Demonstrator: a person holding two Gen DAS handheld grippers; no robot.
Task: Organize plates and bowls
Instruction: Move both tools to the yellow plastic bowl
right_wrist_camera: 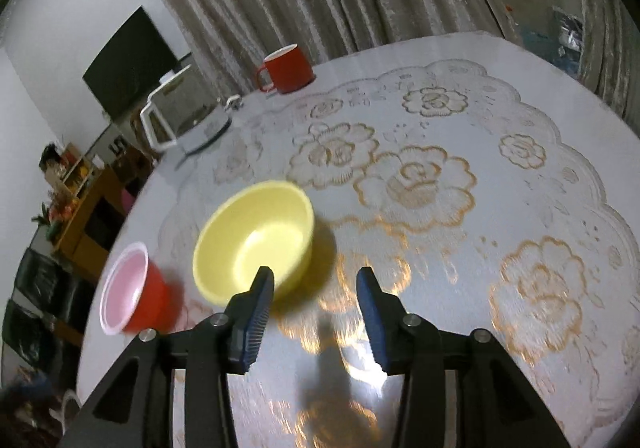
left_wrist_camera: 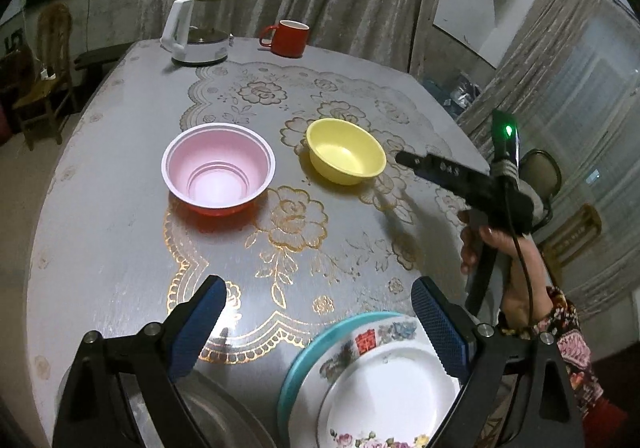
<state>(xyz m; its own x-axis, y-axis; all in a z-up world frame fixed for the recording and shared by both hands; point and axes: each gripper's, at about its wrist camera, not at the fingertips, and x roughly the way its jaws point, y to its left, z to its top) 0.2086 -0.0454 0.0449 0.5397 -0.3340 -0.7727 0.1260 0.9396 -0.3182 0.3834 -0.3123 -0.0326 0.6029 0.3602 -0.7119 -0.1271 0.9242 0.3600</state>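
Observation:
A yellow bowl [left_wrist_camera: 346,156] and a red bowl with a pink inside [left_wrist_camera: 218,168] sit on the table's middle. A stack of plates [left_wrist_camera: 376,380], white floral ones on a teal one, lies at the near edge. My left gripper [left_wrist_camera: 318,288] is open and empty above the near table, its right finger over the stack. My right gripper [right_wrist_camera: 316,276] is open and empty, its left finger just over the yellow bowl's [right_wrist_camera: 256,244] near rim. It also shows in the left wrist view [left_wrist_camera: 404,158], right of the yellow bowl. The red bowl [right_wrist_camera: 132,288] sits to the left.
A white kettle [left_wrist_camera: 200,28] and a red mug [left_wrist_camera: 286,38] stand at the table's far edge. A metal dish [left_wrist_camera: 216,416] lies at the near left. The table [left_wrist_camera: 100,228] has a floral cloth. Chairs stand around it.

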